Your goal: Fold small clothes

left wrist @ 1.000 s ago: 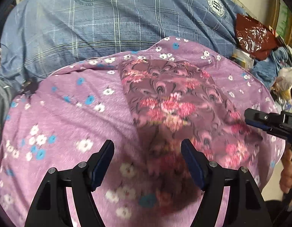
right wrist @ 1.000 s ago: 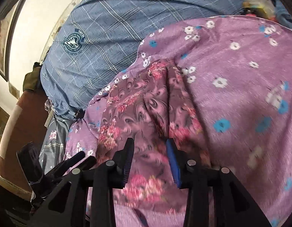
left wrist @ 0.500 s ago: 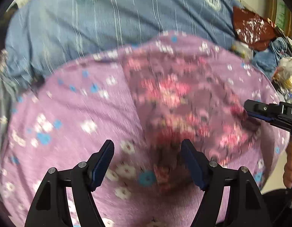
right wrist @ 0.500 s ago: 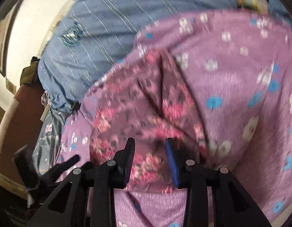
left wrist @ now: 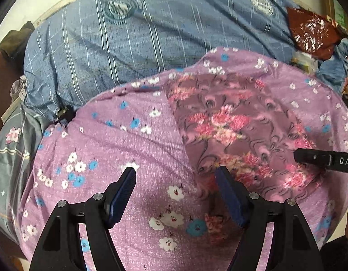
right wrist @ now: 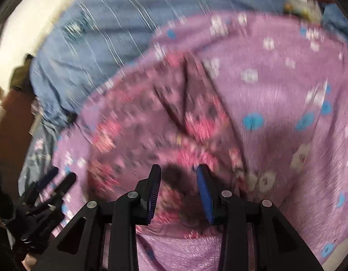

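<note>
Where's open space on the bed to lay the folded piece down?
Free: the lilac floral sheet left of the dark floral garment, and the blue plaid cover behind. Crowded: the far right, with the red foil bag and clutter.

- Right wrist view: wholly motion-blurred; print of the floral garment ahead of the jaws was illegible.
- Right gripper: cut by the frame edge right of the left jaws; fingertips unseen.
- Maroon foil bag: far beyond the jaws, contents undeterminable.
- Garment hem: hidden beneath the right jaws.
</note>
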Action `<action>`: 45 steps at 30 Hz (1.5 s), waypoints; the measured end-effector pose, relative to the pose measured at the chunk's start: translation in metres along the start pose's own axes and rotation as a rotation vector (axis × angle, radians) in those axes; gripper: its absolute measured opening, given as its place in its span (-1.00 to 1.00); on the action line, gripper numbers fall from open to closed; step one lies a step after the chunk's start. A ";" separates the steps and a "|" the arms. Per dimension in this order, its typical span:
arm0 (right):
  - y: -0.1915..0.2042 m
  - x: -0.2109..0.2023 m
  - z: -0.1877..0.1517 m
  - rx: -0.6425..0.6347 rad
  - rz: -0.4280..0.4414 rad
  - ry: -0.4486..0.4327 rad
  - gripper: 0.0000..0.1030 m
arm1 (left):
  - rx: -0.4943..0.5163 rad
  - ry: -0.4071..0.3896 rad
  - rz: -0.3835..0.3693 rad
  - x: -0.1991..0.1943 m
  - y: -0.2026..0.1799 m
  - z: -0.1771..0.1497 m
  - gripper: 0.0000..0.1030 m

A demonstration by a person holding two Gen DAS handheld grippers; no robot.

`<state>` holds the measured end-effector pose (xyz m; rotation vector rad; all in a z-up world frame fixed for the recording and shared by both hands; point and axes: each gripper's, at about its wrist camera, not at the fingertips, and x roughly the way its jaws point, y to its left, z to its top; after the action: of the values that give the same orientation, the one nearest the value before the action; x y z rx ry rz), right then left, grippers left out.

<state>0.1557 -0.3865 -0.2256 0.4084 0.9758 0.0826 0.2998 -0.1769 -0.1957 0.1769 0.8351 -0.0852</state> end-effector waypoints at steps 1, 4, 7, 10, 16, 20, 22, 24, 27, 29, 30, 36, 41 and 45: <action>0.002 -0.002 0.000 -0.012 0.001 -0.009 -0.33 | 0.004 0.020 0.001 0.006 0.000 -0.001 0.42; 0.004 -0.007 -0.001 -0.018 0.019 -0.026 -0.30 | -0.013 0.050 -0.024 0.019 0.004 -0.003 0.42; 0.002 -0.017 0.003 -0.010 0.039 -0.087 -0.30 | -0.055 0.030 -0.081 0.020 0.014 0.003 0.42; -0.002 -0.029 0.007 0.011 0.058 -0.159 -0.30 | -0.135 -0.011 -0.122 0.025 0.028 0.014 0.42; -0.006 -0.026 0.019 0.031 0.052 -0.187 -0.30 | -0.250 -0.010 -0.193 0.057 0.045 0.030 0.50; -0.004 0.008 0.021 0.022 -0.025 -0.056 -0.30 | -0.223 0.014 -0.219 0.088 0.041 0.019 0.51; 0.000 0.006 0.023 0.008 -0.034 -0.078 -0.30 | -0.219 0.012 -0.229 0.091 0.043 0.021 0.54; 0.003 -0.003 0.026 0.013 -0.004 -0.128 -0.30 | -0.219 0.005 -0.253 0.090 0.046 0.027 0.51; 0.013 -0.013 0.035 -0.011 0.007 -0.220 -0.30 | -0.218 -0.071 -0.257 0.083 0.053 0.034 0.51; 0.024 -0.013 0.050 -0.030 0.049 -0.249 -0.30 | -0.230 -0.095 -0.274 0.082 0.055 0.036 0.52; 0.029 -0.007 0.061 -0.023 0.058 -0.242 -0.30 | -0.231 -0.092 -0.274 0.083 0.051 0.034 0.52; 0.042 0.060 0.120 0.005 0.008 -0.060 -0.39 | -0.104 -0.049 -0.250 0.095 0.032 0.027 0.52; 0.021 0.109 0.159 0.075 -0.075 0.002 -0.80 | -0.144 -0.045 -0.295 0.098 0.046 0.029 0.54; 0.032 0.097 0.174 0.102 -0.012 -0.003 -0.64 | -0.214 -0.015 -0.323 0.102 0.057 0.028 0.54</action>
<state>0.3564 -0.3851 -0.2051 0.4960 0.9818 0.0219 0.3966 -0.1269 -0.2464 -0.1616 0.8463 -0.2984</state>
